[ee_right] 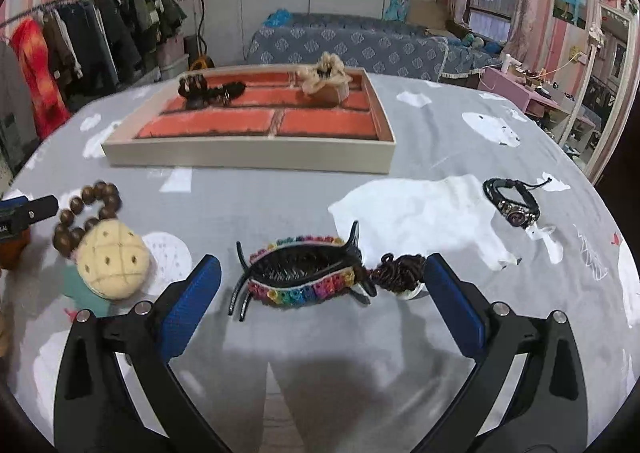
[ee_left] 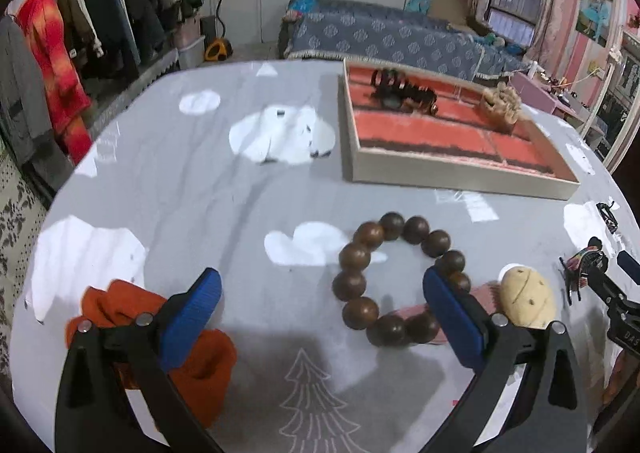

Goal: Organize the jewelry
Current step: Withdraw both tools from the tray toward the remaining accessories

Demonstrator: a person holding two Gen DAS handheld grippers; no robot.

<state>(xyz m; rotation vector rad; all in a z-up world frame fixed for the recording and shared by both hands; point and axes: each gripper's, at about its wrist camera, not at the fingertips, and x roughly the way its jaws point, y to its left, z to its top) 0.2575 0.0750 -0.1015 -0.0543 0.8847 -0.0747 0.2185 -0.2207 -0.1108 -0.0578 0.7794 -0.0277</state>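
A brown wooden bead bracelet (ee_left: 396, 277) lies on the grey cloth between my left gripper's (ee_left: 320, 293) open blue fingers, nearer the right one; it also shows in the right wrist view (ee_right: 86, 213). My right gripper (ee_right: 322, 281) is open around a black hair claw with rainbow trim (ee_right: 304, 273). A dark brown scrunchie (ee_right: 400, 271) lies beside the claw. The red-lined tray (ee_left: 460, 177), also in the right wrist view (ee_right: 248, 161), holds a dark hair clip (ee_right: 208, 91) and a beige scrunchie (ee_right: 326, 79).
A cream plush hair piece (ee_left: 528, 301) lies right of the beads. An orange cloth (ee_left: 200, 365) sits under my left finger. A black leather bracelet (ee_right: 514, 205) lies at the right. A clothes rack (ee_left: 80, 33) and a bed (ee_left: 400, 37) stand beyond the table.
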